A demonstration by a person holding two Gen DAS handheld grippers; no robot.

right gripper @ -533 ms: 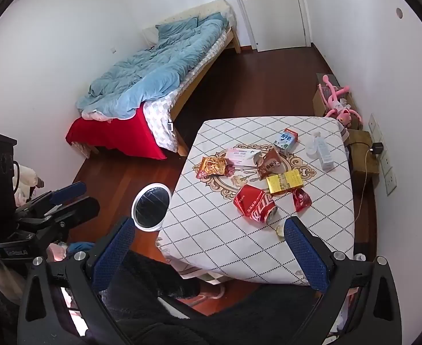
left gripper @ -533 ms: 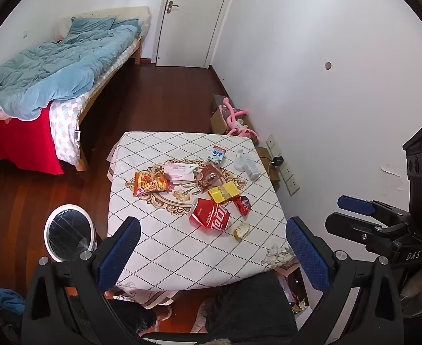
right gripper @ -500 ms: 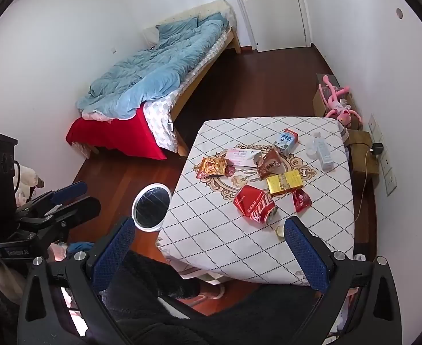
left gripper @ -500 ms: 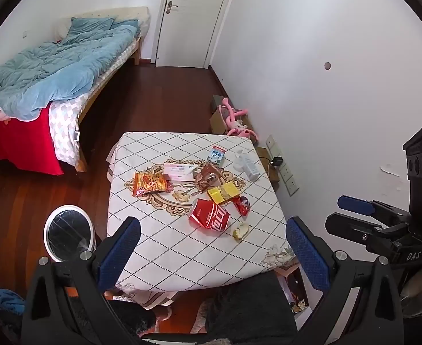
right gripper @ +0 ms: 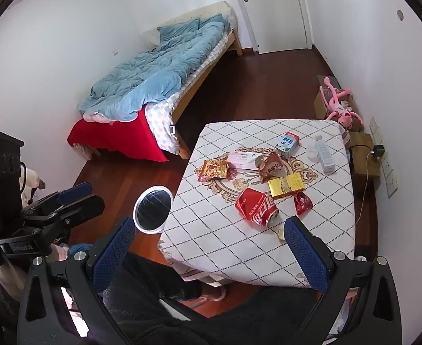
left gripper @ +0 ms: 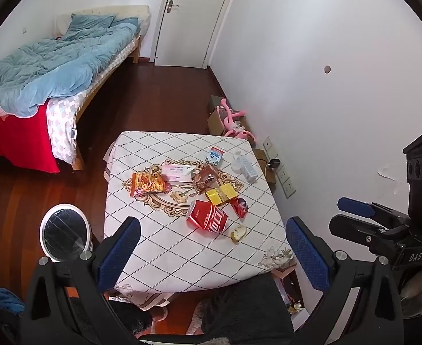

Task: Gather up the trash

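Bed: one, with a blue quilt, well apart from the surface, against the far wall.
Surface: one, under a diamond-pattern cloth; all the trash lies on its middle and far half.
Floor bin: one round white-rimmed bin with a dark liner, just beside the surface's left edge.
Crushed red can: one, on its side, nearest the grippers.
White flat packet: one, between the orange snack bag and the brown wrapper.
Orange snack bag: one, leftmost of the trash.
Yellow box: one, lying flat, touching the far side of the can.
Brown wrapper: one, crumpled, just beyond the yellow box.
Clear bottle: one, lying near the right edge.
Small carton: one, blue and white, farthest item.
Red wrapper: one, small, right of the can.
Pale scrap: one, nearest the front edge.
Left gripper: jaws spread wide, empty, touching nothing, above the surface's near edge.
Right gripper: jaws likewise spread wide, empty, held clear of the trash.
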